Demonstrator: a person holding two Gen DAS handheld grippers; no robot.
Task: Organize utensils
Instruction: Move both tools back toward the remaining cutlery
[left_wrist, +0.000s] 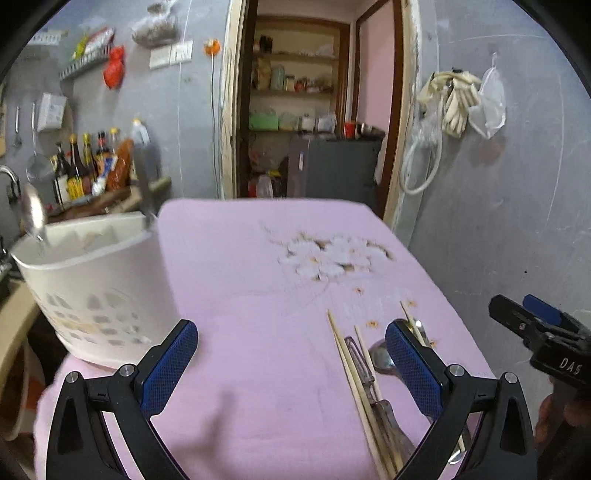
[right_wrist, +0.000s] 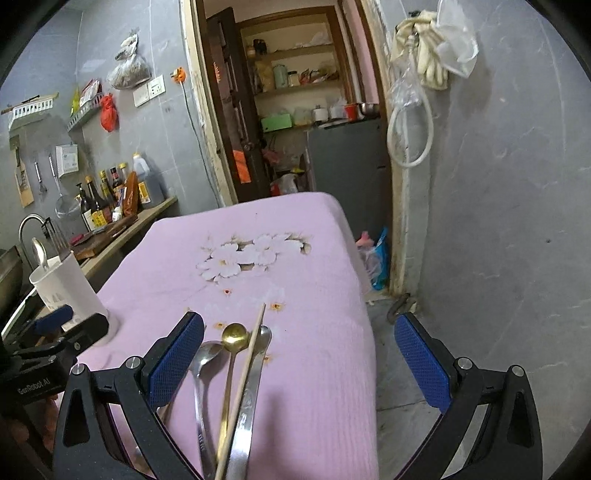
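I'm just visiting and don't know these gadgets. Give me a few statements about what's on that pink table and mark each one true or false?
1. The white holder already has a spoon standing in it. True.
2. The right tool is clamped on the gold spoon. False: its jaws are wide open and hold nothing.
3. Loose utensils lie on the pink cloth, among them a wooden chopstick. True.
4. The left tool is carrying a chopstick. False: it is open and empty.
5. The cloth is plain pink all over. False: it has a white flower print.
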